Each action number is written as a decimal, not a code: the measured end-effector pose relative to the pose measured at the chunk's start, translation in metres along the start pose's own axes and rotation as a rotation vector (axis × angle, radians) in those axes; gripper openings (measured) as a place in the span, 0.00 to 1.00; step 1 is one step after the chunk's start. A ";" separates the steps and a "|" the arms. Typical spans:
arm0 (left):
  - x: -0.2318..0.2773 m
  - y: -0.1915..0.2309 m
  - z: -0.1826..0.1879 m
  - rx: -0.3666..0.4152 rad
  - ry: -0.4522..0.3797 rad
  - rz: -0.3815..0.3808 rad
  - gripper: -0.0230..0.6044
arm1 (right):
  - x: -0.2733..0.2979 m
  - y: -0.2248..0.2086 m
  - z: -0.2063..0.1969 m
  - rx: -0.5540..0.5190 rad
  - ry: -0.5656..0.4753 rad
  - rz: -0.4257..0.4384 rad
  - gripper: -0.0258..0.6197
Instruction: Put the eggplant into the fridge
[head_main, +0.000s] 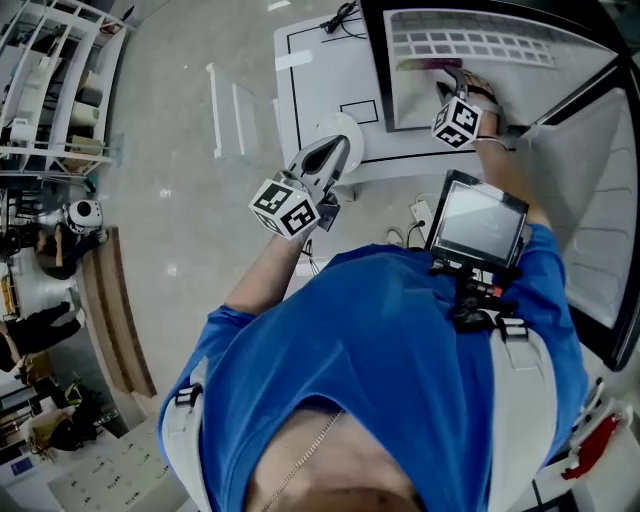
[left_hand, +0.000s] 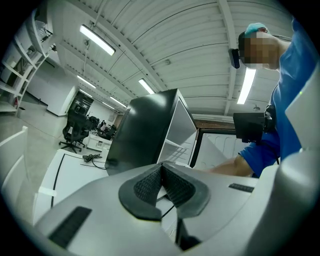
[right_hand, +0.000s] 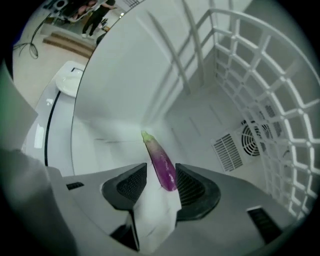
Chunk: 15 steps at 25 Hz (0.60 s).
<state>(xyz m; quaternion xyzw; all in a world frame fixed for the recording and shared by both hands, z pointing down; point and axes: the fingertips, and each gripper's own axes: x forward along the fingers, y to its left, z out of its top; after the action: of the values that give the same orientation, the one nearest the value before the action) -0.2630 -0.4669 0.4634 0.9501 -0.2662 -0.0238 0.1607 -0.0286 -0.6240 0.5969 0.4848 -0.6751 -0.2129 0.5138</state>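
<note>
A slim purple eggplant (right_hand: 161, 162) with a green stem lies on the white floor inside the fridge (right_hand: 125, 85). My right gripper (right_hand: 161, 186) is inside the fridge, open, its jaws standing either side of the eggplant's near end without pressing on it. The head view shows that gripper (head_main: 447, 84) reaching into the open fridge (head_main: 400, 90), the eggplant (head_main: 428, 66) just ahead of it. My left gripper (head_main: 335, 152) hovers outside above the white table, shut and empty. Seen in its own view, the left gripper (left_hand: 161, 172) points level towards the black fridge (left_hand: 145, 130).
A wire rack (right_hand: 260, 90) and a vent (right_hand: 255, 137) line the fridge's right side. The fridge door (head_main: 590, 200) stands open at right. A white table (head_main: 320, 70) carries a round white dish (head_main: 345, 130) and a cable (head_main: 340, 18). Shelving (head_main: 50, 80) stands far left.
</note>
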 end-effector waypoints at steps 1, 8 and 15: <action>0.000 -0.003 -0.001 0.000 0.002 -0.010 0.05 | -0.010 -0.001 -0.001 0.049 -0.003 -0.010 0.32; 0.002 -0.027 0.001 -0.014 -0.004 -0.069 0.05 | -0.086 -0.003 0.007 0.281 -0.047 -0.079 0.23; 0.003 -0.049 0.004 -0.015 -0.014 -0.119 0.05 | -0.151 0.003 0.010 0.472 -0.084 -0.136 0.06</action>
<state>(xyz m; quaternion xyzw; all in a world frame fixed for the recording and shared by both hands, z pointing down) -0.2363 -0.4299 0.4441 0.9629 -0.2103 -0.0419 0.1640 -0.0386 -0.4930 0.5215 0.6262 -0.6929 -0.1033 0.3421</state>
